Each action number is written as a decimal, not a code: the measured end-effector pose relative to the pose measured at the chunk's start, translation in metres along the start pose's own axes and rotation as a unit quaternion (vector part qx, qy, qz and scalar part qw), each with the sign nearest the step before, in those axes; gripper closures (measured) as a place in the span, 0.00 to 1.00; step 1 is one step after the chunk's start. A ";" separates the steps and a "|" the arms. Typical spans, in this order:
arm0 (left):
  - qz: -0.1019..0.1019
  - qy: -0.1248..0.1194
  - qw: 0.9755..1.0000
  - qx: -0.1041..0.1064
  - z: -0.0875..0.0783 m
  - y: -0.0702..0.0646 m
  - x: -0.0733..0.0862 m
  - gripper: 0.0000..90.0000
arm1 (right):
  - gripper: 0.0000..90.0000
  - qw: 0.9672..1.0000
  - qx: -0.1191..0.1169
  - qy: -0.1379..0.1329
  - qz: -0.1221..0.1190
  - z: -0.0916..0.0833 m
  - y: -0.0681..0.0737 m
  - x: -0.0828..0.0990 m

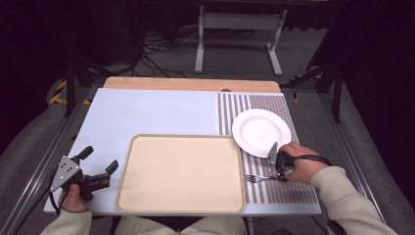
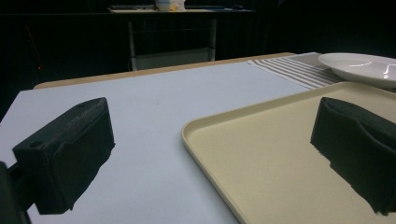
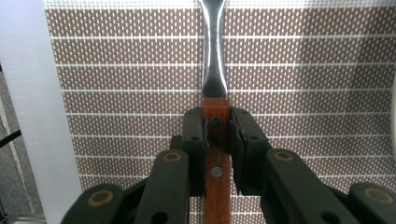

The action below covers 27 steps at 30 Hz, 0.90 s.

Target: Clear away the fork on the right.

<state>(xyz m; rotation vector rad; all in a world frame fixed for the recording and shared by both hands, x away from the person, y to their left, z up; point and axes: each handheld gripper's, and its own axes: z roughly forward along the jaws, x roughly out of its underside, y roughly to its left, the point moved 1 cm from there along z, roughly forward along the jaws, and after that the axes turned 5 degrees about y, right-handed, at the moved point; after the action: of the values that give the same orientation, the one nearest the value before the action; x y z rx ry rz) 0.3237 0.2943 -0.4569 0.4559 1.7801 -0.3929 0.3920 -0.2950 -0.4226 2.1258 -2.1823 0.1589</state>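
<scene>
Toward the lower right of the high view, a fork (image 1: 258, 178) lies on a brown-and-white striped placemat (image 1: 288, 188), tines pointing left toward a beige tray (image 1: 181, 203) that fills the lower middle of the frame. The fork's handle end disappears under the right gripper (image 1: 280, 175), which the right hand (image 1: 301, 166) holds low over the mat, forearm and pale sleeve entering from the lower right corner. Just above that hand, a white plate (image 1: 259, 129) sits on the same mat. At the lower left, the left gripper (image 1: 100, 164) rests above the pale blue table surface (image 1: 147, 112), its jaws spread wide and holding nothing, the left hand (image 1: 73, 196) gripping its body from below.

Across the left gripper view, the two black jaws stand far apart at the lower left and right edges, with bare table and the tray's (image 2: 205, 122) rim between them. The plate (image 2: 359, 65) shows at the upper right, on the striped mat (image 2: 292, 70).

At the centre of the right gripper view, the fork (image 3: 215, 70) runs straight up the frame: a reddish-brown wooden handle with metal rivets, joining a shiny steel neck that narrows toward the top edge. The right gripper (image 3: 216, 128) has its jaws closed in on the wooden handle, pads pressing it from both sides. The woven mat (image 3: 303, 93) lies beneath, and a strip of pale table (image 3: 28, 116) runs down the left edge.
</scene>
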 end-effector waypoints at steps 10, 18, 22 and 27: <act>0.000 0.003 1.000 0.000 0.000 0.000 0.000 0.00 | 0.86 1.000 0.002 -0.005 0.010 -0.001 0.001 0.001; -0.001 0.002 1.000 0.000 0.000 0.000 0.000 0.00 | 0.86 0.999 0.016 -0.021 0.021 -0.017 0.001 0.003; -0.001 0.001 1.000 -0.001 0.000 0.000 0.000 0.00 | 0.86 0.998 0.029 -0.033 0.033 -0.027 0.001 0.003; -0.001 0.002 1.000 0.000 0.000 0.001 0.000 0.00 | 0.86 0.998 0.040 -0.035 0.045 -0.034 0.000 0.002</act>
<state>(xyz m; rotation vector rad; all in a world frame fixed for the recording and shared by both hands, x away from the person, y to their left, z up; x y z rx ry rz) 0.3239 0.2947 -0.4570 0.4560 1.7849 -0.3933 0.3915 -0.2925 -0.3881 2.1042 -2.3518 0.1848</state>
